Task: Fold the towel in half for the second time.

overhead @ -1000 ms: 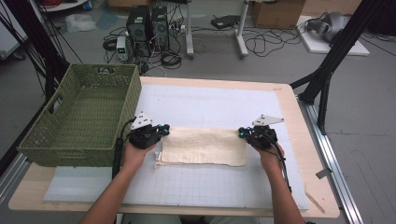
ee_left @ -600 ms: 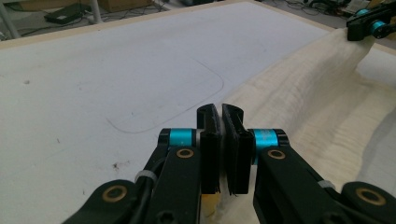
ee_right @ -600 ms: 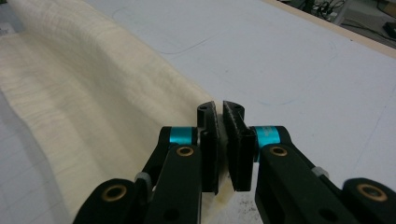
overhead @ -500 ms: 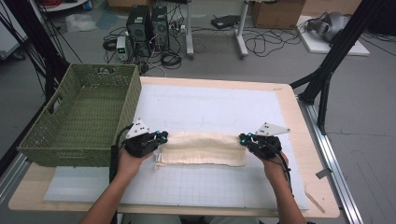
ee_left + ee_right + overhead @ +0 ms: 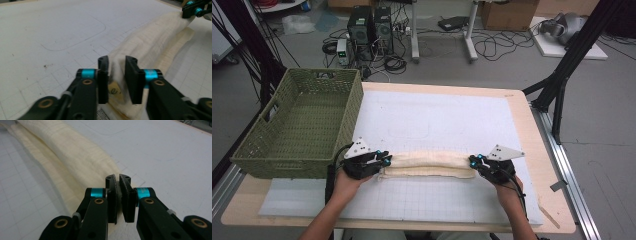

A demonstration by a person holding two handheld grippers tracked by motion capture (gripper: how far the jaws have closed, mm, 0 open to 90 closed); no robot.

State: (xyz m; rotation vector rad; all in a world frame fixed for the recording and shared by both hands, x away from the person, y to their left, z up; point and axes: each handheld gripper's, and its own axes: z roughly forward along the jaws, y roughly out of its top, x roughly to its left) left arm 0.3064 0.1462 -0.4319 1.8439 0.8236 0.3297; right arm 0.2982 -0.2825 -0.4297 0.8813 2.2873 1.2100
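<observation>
Two hand-held grippers worked a cream-coloured, loosely folded cloth [image 5: 429, 164] lying as a long band across the near part of the white gridded mat [image 5: 437, 120]. Nearest the person, the left gripper [image 5: 382, 160] stood at the cloth's left end; in the left gripper view its jaws had just been opening and stood partly apart, with the bunched cloth end [image 5: 116, 75] between them but no longer pinched by the pads. The right gripper [image 5: 474, 161] was at the opposite end; in the right gripper view [image 5: 117, 195] its jaws were almost closed, with a thin fold of the cloth clamped between them. The cloth thus ran from one gripper to the other, its upper layer rolled over a flatter lower layer nearer the person. Judged risks: with one end released and the other gripped, any pull by the right hand would probably drag the band sideways and undo the fold; the loose left end could also catch on the opening jaws and lift as that hand withdrew. Releasing the right end without first easing tension might let the rolled layer spring open. Farther off to the left, the green woven rectangular basket [image 5: 267, 150] stood on the wooden table [image 5: 522, 115], well apart from the cloth.
</observation>
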